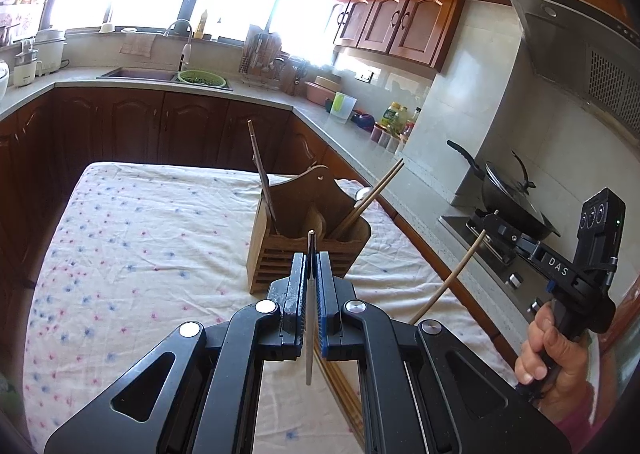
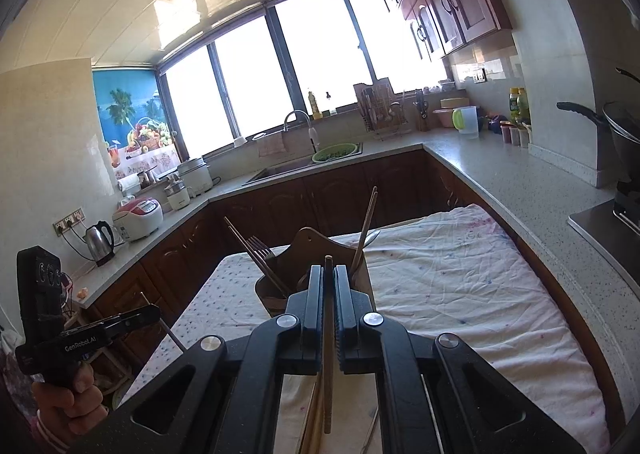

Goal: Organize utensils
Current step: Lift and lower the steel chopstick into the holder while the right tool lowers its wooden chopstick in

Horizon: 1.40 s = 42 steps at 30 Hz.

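Over a cloth-covered table (image 1: 132, 230), the left gripper (image 1: 311, 274) is clamped on a thin metal utensil (image 1: 310, 334) and the right gripper (image 2: 329, 286) on a wooden chopstick (image 2: 328, 374), both aimed at 12 o'clock toward the wooden utensil holder (image 1: 304, 221), apparently for dropping in

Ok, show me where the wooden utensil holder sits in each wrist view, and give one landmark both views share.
Left wrist view: the wooden utensil holder stands centre frame on the floral cloth, just beyond the left gripper.
Right wrist view: the holder is centre, partly hidden behind the right gripper.
Shared landmark: the green colander at the sink.
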### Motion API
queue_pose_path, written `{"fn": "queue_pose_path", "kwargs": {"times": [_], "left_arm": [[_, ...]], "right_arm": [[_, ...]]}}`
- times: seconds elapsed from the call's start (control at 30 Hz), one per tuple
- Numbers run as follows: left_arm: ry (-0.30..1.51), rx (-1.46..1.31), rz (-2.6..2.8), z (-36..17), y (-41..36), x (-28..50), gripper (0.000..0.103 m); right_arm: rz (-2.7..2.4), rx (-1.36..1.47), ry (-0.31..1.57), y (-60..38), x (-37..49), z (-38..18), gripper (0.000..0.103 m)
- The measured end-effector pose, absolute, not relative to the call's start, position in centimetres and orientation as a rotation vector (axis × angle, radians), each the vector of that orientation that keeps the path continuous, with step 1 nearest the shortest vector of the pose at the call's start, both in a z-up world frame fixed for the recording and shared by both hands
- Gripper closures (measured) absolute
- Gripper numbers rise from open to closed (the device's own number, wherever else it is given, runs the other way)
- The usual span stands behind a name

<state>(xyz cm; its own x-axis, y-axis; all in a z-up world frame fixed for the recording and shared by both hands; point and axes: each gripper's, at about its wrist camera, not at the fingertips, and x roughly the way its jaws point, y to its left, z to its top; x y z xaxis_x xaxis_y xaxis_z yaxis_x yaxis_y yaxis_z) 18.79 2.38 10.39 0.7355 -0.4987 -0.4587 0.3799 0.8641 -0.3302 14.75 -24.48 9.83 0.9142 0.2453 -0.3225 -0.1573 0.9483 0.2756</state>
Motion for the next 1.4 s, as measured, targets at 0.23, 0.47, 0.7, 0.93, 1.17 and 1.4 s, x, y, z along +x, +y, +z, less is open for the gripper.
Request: {"fn": "queue_pose_path", "kwargs": {"times": [0.23,0.47,0.7,0.93,1.17,1.4], "left_arm": [[0.545,-0.226,-0.477,11.2,2.6,19.6,0.099],[0.496,-0.22,-0.469,13.0,2.5,20.8,0.099],[0.393,-0.235,-0.432,16.4,2.6,23.4,0.099],[0.326,-0.26,-0.372,17.7,2.2,27.4,0.099],[0.366,-0.298,-0.326,13.8,1.6,30.1,0.099],[0.424,-0.303,-0.317,10.2,0.8,31.1,0.099]], "right_arm": [[0.209,0.259,0.351,-24.7,15.4,10.0,0.098],[0.211,0.274,0.311,-25.0,16.5,11.2,0.098],[0.199,0.298,0.219,-25.5,19.2,14.0,0.098],[0.151,0.322,0.139,-25.9,22.8,15.6,0.098],[0.128,0.319,0.163,-25.6,25.3,13.1,0.098],[0.112,0.322,0.215,-25.5,26.3,9.6,0.098]]}}
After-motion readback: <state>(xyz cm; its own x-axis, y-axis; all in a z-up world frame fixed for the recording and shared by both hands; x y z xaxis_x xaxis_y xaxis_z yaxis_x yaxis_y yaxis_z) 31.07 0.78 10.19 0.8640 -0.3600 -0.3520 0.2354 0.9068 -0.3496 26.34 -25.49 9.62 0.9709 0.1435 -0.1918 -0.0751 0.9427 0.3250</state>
